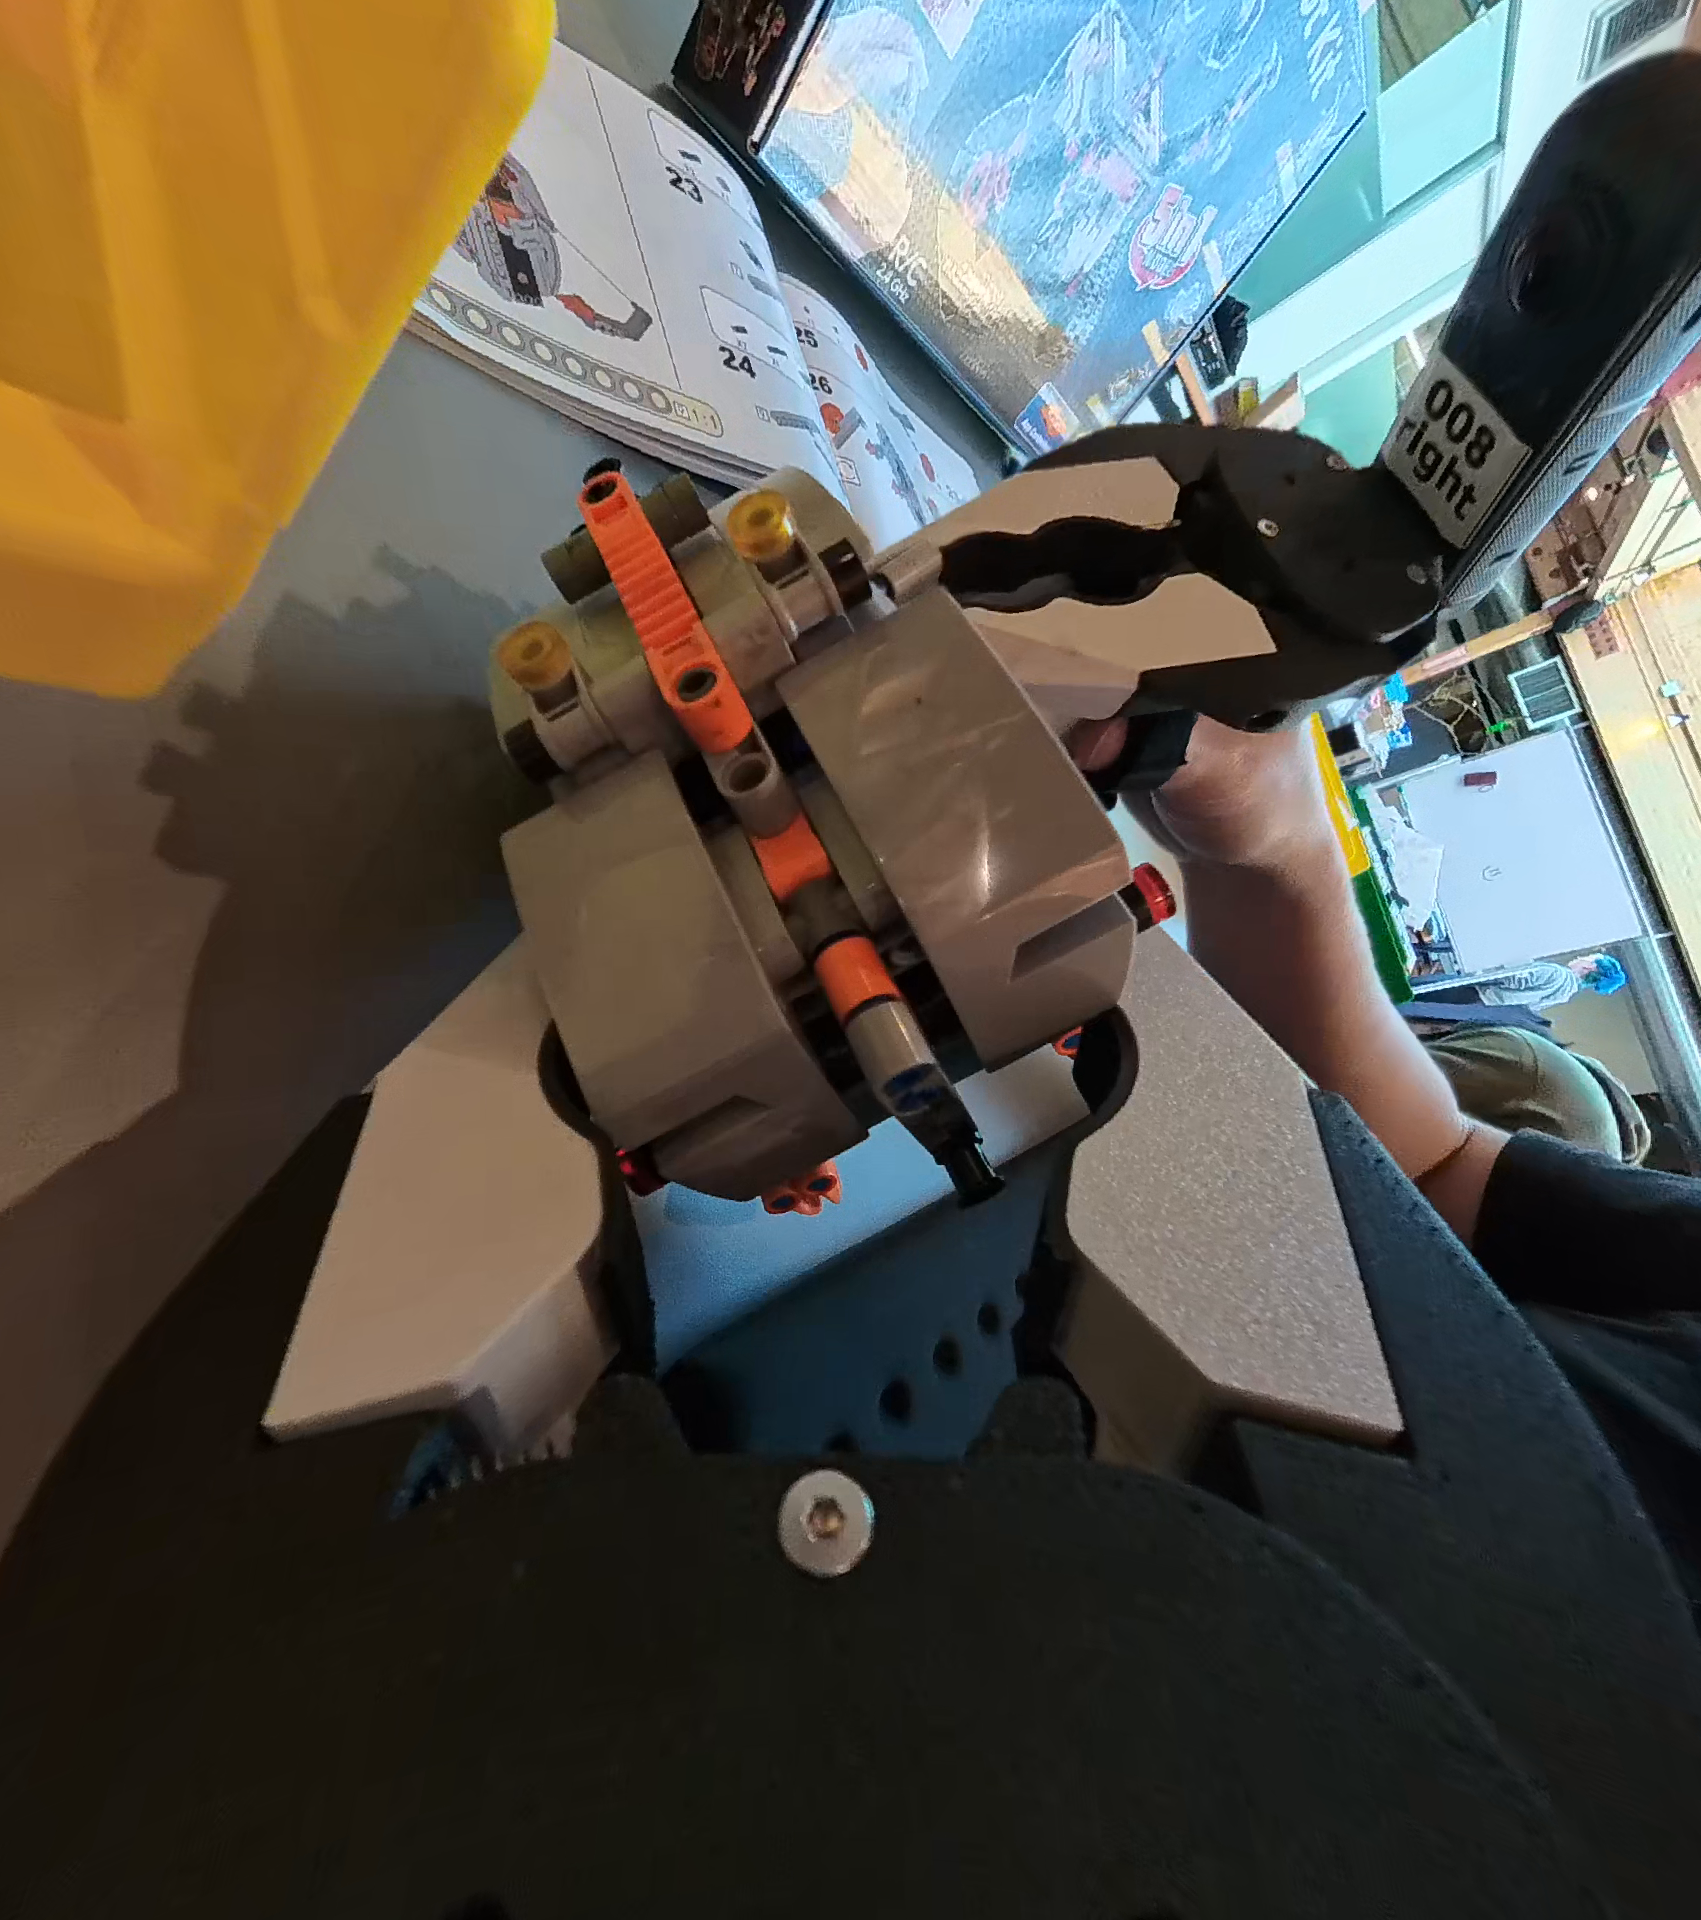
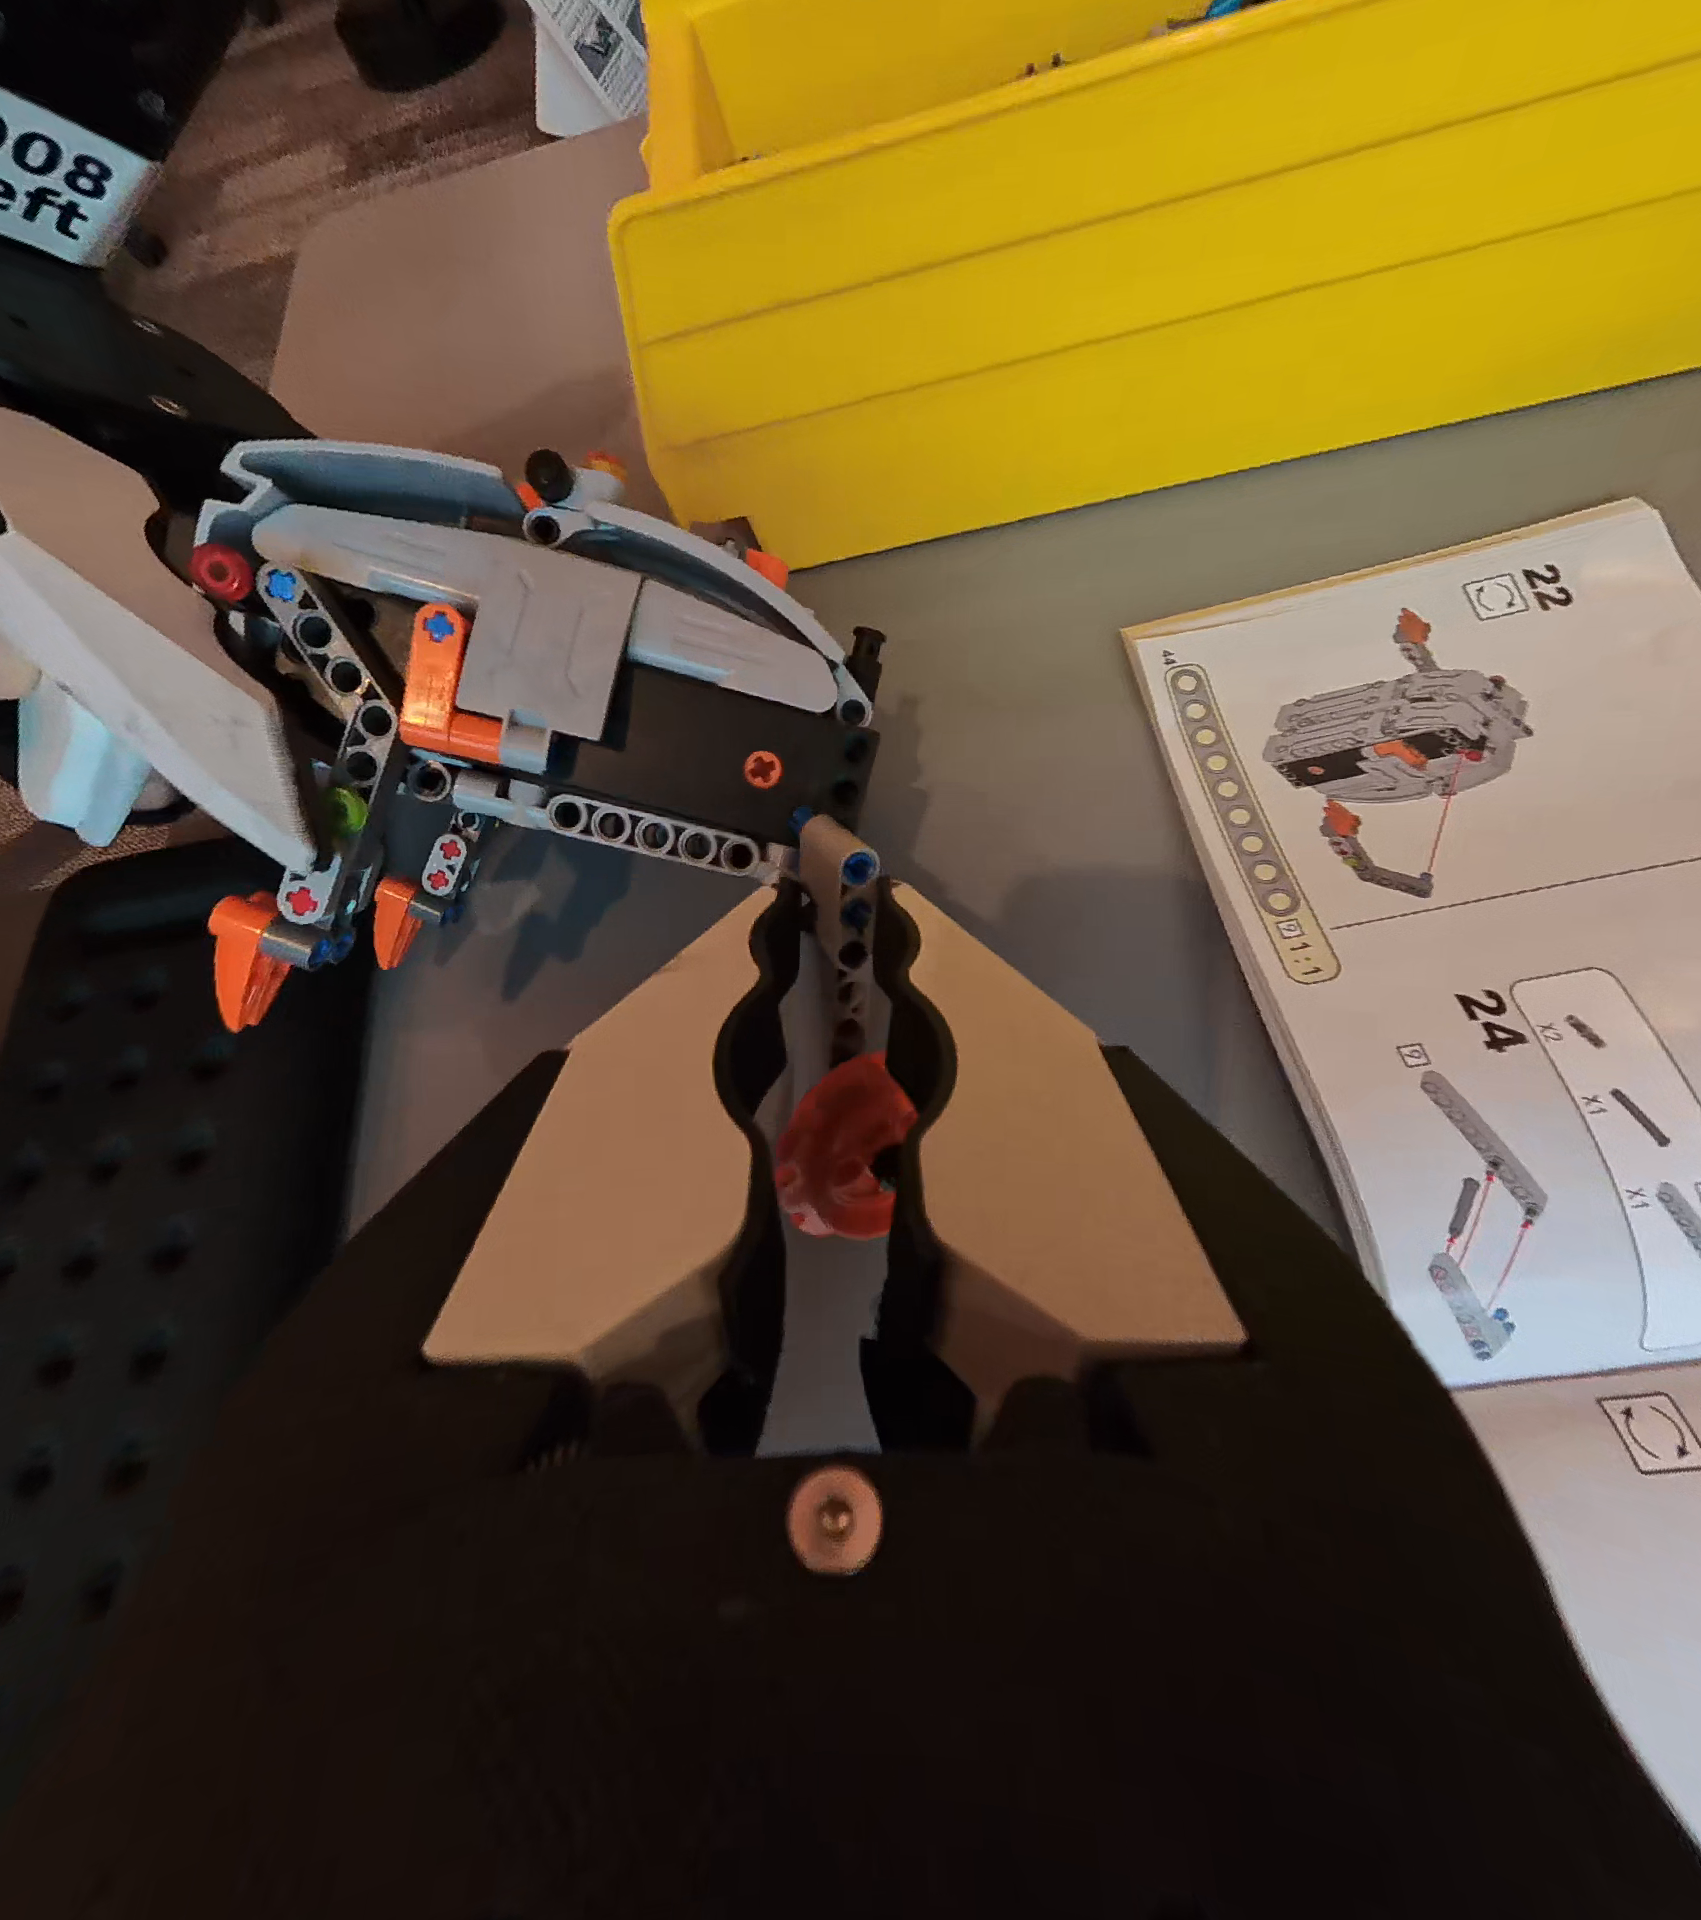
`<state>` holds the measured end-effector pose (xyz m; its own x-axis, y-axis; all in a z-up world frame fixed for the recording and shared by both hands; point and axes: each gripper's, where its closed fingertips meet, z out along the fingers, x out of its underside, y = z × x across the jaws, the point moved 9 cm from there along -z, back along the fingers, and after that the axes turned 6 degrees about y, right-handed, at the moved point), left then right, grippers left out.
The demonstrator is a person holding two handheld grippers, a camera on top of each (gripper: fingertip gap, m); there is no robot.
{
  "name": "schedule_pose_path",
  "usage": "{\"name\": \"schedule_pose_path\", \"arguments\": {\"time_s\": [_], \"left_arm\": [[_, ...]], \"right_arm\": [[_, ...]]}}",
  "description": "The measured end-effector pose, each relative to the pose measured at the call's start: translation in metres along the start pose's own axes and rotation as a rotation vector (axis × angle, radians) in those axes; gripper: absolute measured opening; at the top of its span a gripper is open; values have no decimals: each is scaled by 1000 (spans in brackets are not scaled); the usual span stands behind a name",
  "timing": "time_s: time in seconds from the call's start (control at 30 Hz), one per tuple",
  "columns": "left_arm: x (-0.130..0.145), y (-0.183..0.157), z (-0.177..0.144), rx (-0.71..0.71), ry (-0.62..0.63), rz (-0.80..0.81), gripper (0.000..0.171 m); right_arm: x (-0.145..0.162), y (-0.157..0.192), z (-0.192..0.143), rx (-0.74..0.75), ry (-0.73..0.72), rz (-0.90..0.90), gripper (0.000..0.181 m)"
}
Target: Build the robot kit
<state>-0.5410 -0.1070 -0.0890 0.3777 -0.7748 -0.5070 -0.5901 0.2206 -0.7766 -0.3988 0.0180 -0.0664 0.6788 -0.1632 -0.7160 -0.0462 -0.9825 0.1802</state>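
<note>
Left hand-held gripper (image 1: 825, 1122) clamps the brick model (image 1: 804, 810); right hand-held gripper (image 2: 830, 935) pinches its grey beam (image 2: 841, 935), near the yellow bin (image 2: 1189, 291).

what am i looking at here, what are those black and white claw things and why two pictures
There is no robot here. A person holds a two-finger gripper in each hand, and each gripper carries a camera looking forward along its fingers. That gives two pictures of one moment.

The left wrist view shows the left gripper shut on a grey, black and orange brick model, held above the grey table. The right gripper comes in from the side, with the person's hand behind it.

The right wrist view shows the right gripper shut on a grey beam with holes, whose tip meets the model. A red piece sits between the fingers, farther back.

On the table lie a yellow bin and an open instruction booklet.
</note>
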Motion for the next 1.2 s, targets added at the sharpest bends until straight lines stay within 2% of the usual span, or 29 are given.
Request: {"name": "schedule_pose_path", "arguments": {"time_s": [0.23,0.33,0.53,0.73,0.83,0.9,1.2], "left_arm": [[1,-4,2,-35,11,36,91],[1,-7,3,-69,26,67,91],[1,-12,5,-112,46,106,91],[1,-11,4,-105,41,92,92],[0,-11,4,-106,44,93,91],[0,-12,4,-106,44,92,92],[0,-11,4,-103,45,84,92]], "right_arm": [[-7,7,-1,26,97,-50,10],[-9,8,-2,139,187,-110,10],[-7,25,0,337,298,-354,10],[6,22,-7,270,364,-274,6],[20,19,-13,174,544,-206,6],[27,14,-15,173,620,-197,6],[33,8,-13,127,569,-134,9]]}}
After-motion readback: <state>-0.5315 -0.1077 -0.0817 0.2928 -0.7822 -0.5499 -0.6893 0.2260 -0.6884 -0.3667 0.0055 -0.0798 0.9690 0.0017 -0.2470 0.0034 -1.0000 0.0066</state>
